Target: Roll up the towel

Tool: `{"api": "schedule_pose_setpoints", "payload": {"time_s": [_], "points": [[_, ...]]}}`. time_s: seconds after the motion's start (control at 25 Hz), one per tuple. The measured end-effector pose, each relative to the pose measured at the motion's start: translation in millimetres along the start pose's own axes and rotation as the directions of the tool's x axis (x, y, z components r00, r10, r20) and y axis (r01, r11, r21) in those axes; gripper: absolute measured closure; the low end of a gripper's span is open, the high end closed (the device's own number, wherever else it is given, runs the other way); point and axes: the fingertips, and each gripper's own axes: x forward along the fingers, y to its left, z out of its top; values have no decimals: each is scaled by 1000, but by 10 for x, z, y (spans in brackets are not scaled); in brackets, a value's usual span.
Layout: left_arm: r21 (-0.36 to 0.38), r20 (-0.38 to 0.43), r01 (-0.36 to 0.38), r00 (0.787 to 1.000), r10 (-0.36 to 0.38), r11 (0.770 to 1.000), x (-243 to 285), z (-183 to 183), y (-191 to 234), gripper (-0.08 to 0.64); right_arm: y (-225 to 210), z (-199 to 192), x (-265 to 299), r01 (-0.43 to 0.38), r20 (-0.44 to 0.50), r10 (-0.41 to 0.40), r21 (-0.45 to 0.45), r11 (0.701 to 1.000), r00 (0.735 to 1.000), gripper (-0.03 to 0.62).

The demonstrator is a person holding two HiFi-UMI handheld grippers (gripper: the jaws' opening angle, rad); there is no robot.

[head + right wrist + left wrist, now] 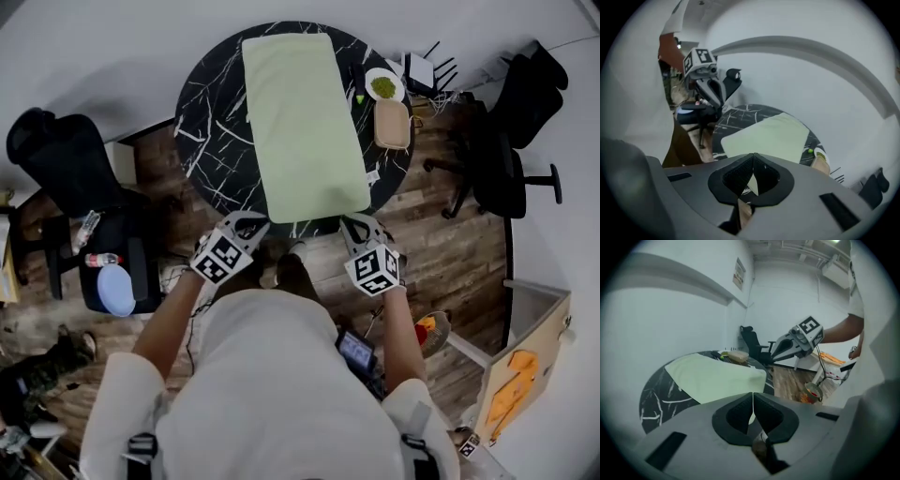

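Lighting's pretty even and soft, no harsh shadows or glare. Both gripper views have heavy fisheye warping, dark vignetted corners, slightly soft.

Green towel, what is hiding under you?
The green towel lies spread flat on the round black table, whose white-veined top shows on both sides. The tabletop beneath the cloth is covered, so nothing there can be seen.
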Motion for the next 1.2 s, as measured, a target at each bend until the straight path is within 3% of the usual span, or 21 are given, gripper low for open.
{"api": "schedule_pose_setpoints", "payload": {"time_s": [0.12, 0.2, 0.32, 0.52, 0.76, 1.0, 1.08, 1.2], "points": [[78, -173, 106, 981, -91, 991, 442, -420, -114, 538, 258, -358, 368, -127, -117, 113, -113, 985, 987, 595], [132, -293, 152, 950, -108, 980, 625, -670, -158, 468, 322, -544, 493, -178, -164, 159, -105, 979, 974, 595], [209, -387, 160, 920, -69, 965, 798, -888, -133, 462, 239, -746, 560, -189, -201, 171, -72, 979, 965, 595], [311, -439, 151, 898, 1, 938, 992, -954, -117, 459, 85, -1090, 658, -223, -311, 170, -145, 964, 935, 592], [404, -535, 229, 845, 25, 886, 1158, -1069, -134, 434, -77, -1341, 707, -239, -385, 164, -153, 959, 908, 549], [391, -612, 328, 791, -23, 860, 1191, -1139, -162, 466, -124, -1437, 718, -204, -385, 159, -79, 976, 909, 551], [373, -612, 339, 790, -46, 864, 1191, -1136, -164, 497, -118, -1425, 737, -201, -379, 159, -73, 977, 911, 551], [376, -591, 321, 806, -41, 869, 1180, -1141, -152, 538, -81, -1437, 747, -220, -385, 168, -94, 971, 907, 551]]}}
